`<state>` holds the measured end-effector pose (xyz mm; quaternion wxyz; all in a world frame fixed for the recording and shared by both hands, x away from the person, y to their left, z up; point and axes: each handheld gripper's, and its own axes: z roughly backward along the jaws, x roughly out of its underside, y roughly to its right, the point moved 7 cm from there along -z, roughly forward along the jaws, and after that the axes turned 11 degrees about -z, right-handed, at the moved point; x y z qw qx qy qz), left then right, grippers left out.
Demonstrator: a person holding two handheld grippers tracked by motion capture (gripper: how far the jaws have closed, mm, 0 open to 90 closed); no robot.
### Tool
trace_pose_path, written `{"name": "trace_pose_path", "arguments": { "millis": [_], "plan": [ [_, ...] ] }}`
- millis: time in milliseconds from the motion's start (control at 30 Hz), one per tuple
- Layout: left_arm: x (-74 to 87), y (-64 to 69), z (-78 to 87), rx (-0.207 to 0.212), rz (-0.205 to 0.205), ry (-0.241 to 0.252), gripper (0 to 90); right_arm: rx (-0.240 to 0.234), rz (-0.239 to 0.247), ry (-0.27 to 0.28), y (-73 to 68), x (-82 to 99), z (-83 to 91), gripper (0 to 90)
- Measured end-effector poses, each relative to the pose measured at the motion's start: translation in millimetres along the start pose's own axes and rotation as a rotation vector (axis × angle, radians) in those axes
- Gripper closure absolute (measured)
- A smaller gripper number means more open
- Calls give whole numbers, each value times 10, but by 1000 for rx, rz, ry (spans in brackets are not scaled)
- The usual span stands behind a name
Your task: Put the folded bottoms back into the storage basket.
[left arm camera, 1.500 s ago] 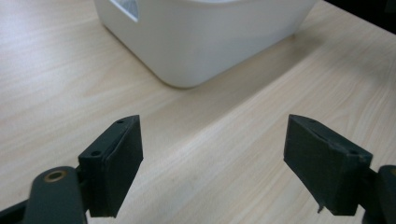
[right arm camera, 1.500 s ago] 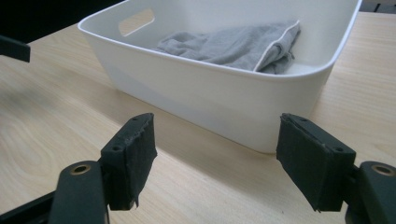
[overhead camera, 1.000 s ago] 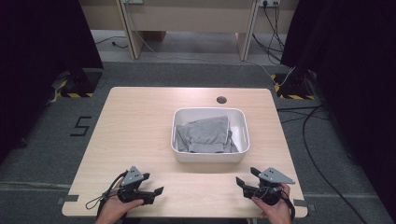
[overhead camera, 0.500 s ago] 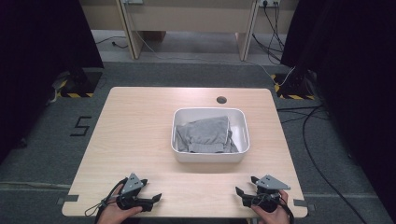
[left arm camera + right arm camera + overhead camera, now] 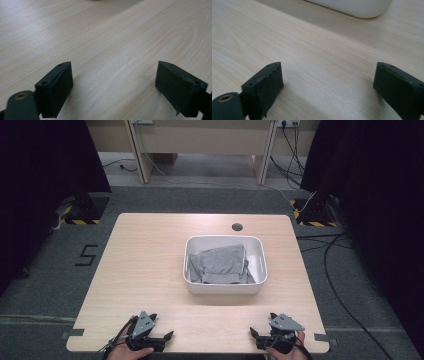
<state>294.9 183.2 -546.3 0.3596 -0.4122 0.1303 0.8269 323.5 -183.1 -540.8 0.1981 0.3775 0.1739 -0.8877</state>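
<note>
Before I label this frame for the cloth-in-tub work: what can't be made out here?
- Grey cloth: its underside and what garment it is, high view; its own folds and the white tub wall hide them.
- White tub: cut off by the top edge, right gripper view.
- Person's hands: cut off by the bottom edge, high view.

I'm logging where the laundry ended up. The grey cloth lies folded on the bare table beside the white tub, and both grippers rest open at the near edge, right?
Not quite: the grey cloth lies inside the white tub, not beside it, as the high view shows. The rest holds: the left gripper and right gripper are open at the table's near edge.
</note>
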Motion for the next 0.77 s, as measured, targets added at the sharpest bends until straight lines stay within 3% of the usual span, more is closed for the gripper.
{"name": "trace_pose_path", "arguments": {
  "millis": [767],
  "plan": [
    [3,-2,-1,14,-11,1,121,-30,20,20,-17,7,-20,80]
  ]
}}
